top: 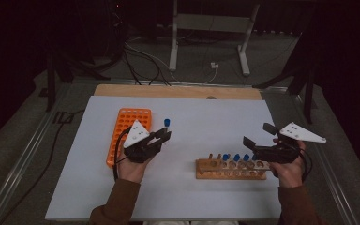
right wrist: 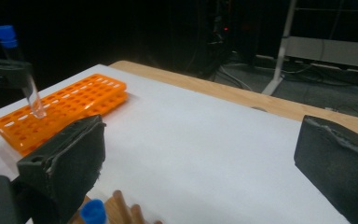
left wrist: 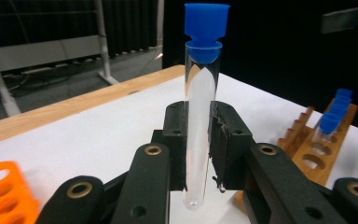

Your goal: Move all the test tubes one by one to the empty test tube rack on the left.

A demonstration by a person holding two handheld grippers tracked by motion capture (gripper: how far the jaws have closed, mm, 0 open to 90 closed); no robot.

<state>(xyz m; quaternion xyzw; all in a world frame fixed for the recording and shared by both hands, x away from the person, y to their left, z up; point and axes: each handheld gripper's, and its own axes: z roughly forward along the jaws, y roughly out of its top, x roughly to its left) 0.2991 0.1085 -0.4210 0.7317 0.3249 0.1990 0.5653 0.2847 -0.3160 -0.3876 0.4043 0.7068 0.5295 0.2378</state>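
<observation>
Tube (left wrist: 200,121) w/ blue cap clamped upright in left tool (left wrist: 198,140), base cut off; right tool (right wrist: 200,158) open, empty.

A white sheet (top: 206,117) covers the wooden surface (top: 178,91); beyond its far edge, cables (top: 145,58) and a metal stand (top: 211,23).

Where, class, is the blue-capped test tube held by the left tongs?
In the high view the test tube stands upright in the left tongs, just right of the orange rack.
</observation>
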